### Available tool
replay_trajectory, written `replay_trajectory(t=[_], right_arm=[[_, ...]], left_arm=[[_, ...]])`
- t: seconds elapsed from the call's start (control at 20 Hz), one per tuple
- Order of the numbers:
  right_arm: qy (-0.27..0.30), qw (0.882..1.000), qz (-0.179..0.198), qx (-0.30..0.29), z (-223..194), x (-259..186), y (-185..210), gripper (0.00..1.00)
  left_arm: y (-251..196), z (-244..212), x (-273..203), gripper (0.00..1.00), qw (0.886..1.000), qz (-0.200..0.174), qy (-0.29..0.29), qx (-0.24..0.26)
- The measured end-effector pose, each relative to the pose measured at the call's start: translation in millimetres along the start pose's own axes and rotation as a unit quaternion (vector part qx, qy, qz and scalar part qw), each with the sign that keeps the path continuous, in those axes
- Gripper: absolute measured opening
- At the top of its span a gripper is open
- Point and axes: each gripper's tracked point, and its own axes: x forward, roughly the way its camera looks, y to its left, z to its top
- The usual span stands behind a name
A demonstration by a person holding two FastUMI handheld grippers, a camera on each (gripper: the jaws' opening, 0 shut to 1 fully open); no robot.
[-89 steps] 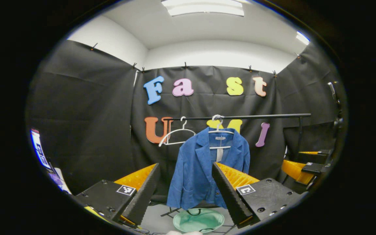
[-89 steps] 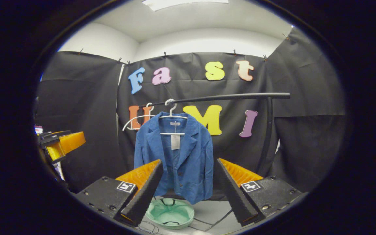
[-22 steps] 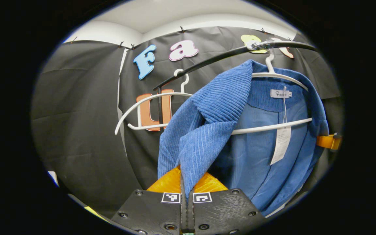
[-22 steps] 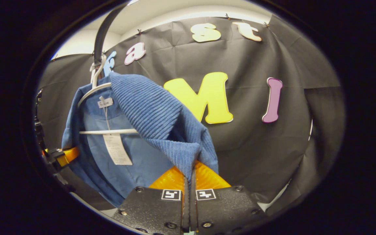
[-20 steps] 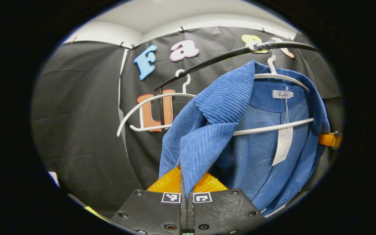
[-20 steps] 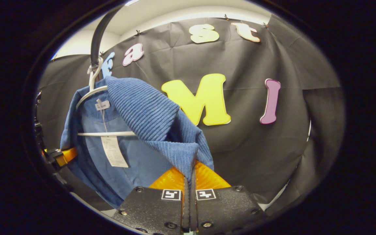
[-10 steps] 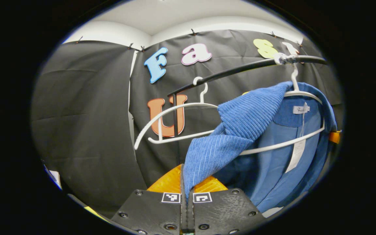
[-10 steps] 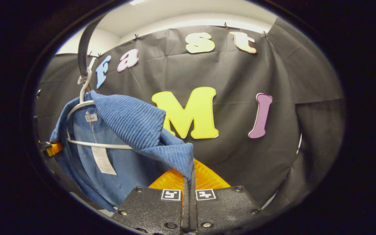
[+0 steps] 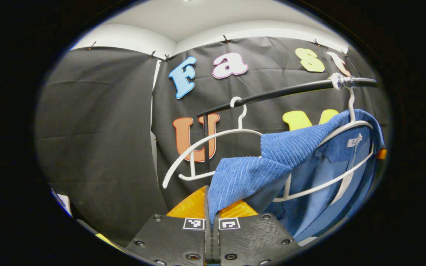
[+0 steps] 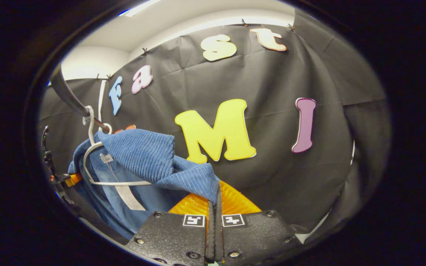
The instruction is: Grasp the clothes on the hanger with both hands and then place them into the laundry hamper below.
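Progress stands at mid-removal, in our judgement: we have both shoulders gripped, but the blue ribbed corduroy jacket (image 9: 272, 162) is not yet free of the white plastic hanger (image 9: 331, 136) on the black metal rail (image 9: 279, 94). The left gripper (image 9: 208, 212) has its fingers pressed together on a fold of one lapel; the right gripper (image 10: 215, 207) pinches the opposite lapel the same way. Remaining steps: slide the collar off the hanger, then lower the garment into the hamper.

We note the outer fabric is thick and corded, while the lining is smooth and lighter blue. A paper tag (image 10: 128, 197) hangs inside. A second, bare white hanger (image 9: 213, 147) hangs beside it.
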Motion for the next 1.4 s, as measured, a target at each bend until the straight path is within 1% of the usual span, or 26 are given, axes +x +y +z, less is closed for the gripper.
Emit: replay_trajectory(t=[0.1,0.15,0.2,0.25,0.5,0.55,0.65,0.7,0.75,0.8,0.9,0.95,1.0,1.05,1.1,1.2,1.3,1.35,1.4], right_arm=[[-0.001,1.000,0.014,0.018,4,-4,1,0.04],[-0.002,0.999,0.025,0.032,6,-6,3,0.04],[-0.003,0.999,0.031,0.044,10,-7,4,0.04],[-0.006,0.998,0.036,0.051,13,-6,3,0.04],[-0.017,0.997,0.047,0.059,30,-8,6,0.04],[-0.021,0.997,0.049,0.061,33,-8,7,0.04],[-0.028,0.997,0.046,0.062,41,-6,6,0.04],[-0.030,0.997,0.043,0.061,45,-5,7,0.04],[-0.033,0.997,0.044,0.061,49,-3,8,0.03],[-0.041,0.996,0.044,0.063,55,-3,10,0.04],[-0.064,0.995,0.037,0.063,73,2,8,0.04],[-0.075,0.995,0.029,0.061,79,5,6,0.04],[-0.080,0.995,0.027,0.057,84,9,7,0.04],[-0.080,0.995,0.027,0.053,85,12,10,0.04],[-0.079,0.995,0.023,0.048,86,17,10,0.04],[-0.078,0.996,0.008,0.035,87,31,4,0.04],[-0.065,0.997,0.001,0.030,78,43,3,0.04],[-0.058,0.998,-0.002,0.027,72,46,2,0.04],[-0.053,0.998,-0.007,0.023,66,49,0,0.04]], left_arm=[[1,3,2,0.04,1.000,0.003,-0.003,0.003],[1,5,3,0.00,1.000,0.004,-0.002,0.002],[1,6,4,0.00,1.000,0.006,-0.001,-0.001],[1,8,5,0.04,1.000,0.007,-0.001,-0.005],[4,19,8,0.04,1.000,0.012,-0.008,-0.009],[1,22,10,0.04,1.000,0.008,-0.010,-0.012],[1,25,11,0.04,1.000,0.006,-0.013,-0.012],[2,26,11,0.00,1.000,0.007,-0.014,-0.013],[4,27,11,0.04,1.000,0.008,-0.014,-0.015],[4,29,12,0.00,1.000,0.008,-0.015,-0.016],[5,36,15,0.00,1.000,0.009,-0.019,-0.019],[5,40,16,0.04,1.000,0.008,-0.021,-0.020],[6,42,16,0.00,1.000,0.009,-0.023,-0.019],[6,45,16,0.04,0.999,0.008,-0.026,-0.017],[7,48,18,0.00,0.999,0.008,-0.028,-0.015],[6,50,25,0.00,1.000,0.003,-0.024,-0.014],[4,46,32,0.00,1.000,-0.008,-0.010,-0.022],[3,40,34,0.04,0.999,-0.013,0.000,-0.029],[2,34,36,0.00,0.999,-0.017,0.008,-0.035]])
